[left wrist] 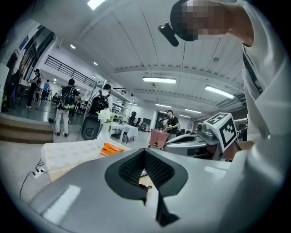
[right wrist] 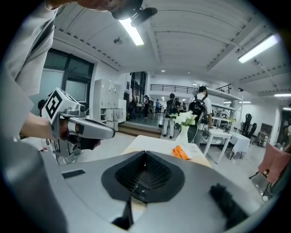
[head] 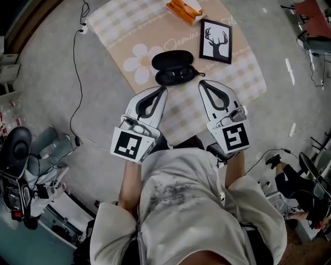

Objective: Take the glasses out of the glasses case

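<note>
**Both claws clenched in front of the open case**

The black oval hard-shell glasses case lies open on the bench, on a beige checked cloth with a white daisy print. It is at 12 o'clock from both claws. Its lid is folded back toward 12 o'clock, and the lower half faces the person. In this lower half lie the dark glasses, but they are too small to make out their shape well.

The left claw is just beside the case at its 7 o'clock. The right claw is near the case at its 4 o'clock. Neither touches it. Each gripper view shows its two jaws pressed together with nothing between them, so both claws are clenched and empty.

I expect the glasses to be light, thin and easy to damage, with smooth lenses that slip and scratch. The better place to hold is probably the bridge or the upper rim of the frame, with gentle pressure and not on the lenses. The case also looks light and may slide on the cloth or rise together with the glasses. One claw could therefore press on its rim while the other lifts. Both claws need to open first.

A black-framed picture of a deer head stands at 2 o'clock from the case. An orange pack lies at 12 o'clock, well apart.
</note>
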`<state>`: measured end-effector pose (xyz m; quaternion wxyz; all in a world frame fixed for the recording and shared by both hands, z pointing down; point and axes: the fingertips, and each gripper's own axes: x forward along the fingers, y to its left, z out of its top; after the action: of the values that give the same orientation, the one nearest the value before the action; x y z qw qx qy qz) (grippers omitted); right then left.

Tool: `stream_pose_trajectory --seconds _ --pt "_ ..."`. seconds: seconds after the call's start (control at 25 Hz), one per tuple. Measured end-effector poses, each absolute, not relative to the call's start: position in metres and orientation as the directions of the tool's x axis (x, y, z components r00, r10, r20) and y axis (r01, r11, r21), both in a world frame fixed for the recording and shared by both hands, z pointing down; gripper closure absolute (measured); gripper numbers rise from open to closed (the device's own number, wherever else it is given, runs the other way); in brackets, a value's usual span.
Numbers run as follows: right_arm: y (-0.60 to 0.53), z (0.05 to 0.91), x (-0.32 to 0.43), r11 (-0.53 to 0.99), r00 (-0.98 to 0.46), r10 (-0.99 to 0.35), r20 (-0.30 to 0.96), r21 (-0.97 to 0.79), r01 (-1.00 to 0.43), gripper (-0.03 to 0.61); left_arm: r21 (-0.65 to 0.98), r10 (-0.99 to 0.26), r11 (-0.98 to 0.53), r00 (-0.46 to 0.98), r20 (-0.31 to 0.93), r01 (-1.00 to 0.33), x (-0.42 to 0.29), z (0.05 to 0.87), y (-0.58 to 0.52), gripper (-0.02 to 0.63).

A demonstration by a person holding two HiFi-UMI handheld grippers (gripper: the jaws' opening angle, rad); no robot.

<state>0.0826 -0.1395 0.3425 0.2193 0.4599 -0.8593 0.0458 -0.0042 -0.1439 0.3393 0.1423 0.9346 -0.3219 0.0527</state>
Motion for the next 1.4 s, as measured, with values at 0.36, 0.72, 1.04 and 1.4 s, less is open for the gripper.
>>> stream_pose_trajectory --seconds 0.36,0.72,1.04,1.4 --pt "-0.157 0.375 0.08 0.625 -0.505 -0.724 0.469 0.136 -0.769 0.561 0.258 -0.614 -0.717 0.762 0.204 -0.647 -0.004 0.365 -0.156 0.606" --pt "-0.176 0.403 0.071 0.677 -0.538 -0.676 0.504 0.137 -0.723 0.561 0.271 -0.634 -0.687 0.739 0.228 -0.674 -0.007 0.391 -0.17 0.606" --pt "-0.186 0.424 0.065 0.717 -0.555 -0.641 0.53 0.156 -0.679 0.56 0.283 -0.646 -0.658 0.716 0.264 -0.698 -0.009 0.41 -0.18 0.606" --pt "-0.192 0.451 0.06 0.764 -0.56 -0.578 0.593 0.153 -0.627 0.56 0.307 -0.648 -0.63 0.701 0.298 -0.713 -0.007 0.434 -0.185 0.606"
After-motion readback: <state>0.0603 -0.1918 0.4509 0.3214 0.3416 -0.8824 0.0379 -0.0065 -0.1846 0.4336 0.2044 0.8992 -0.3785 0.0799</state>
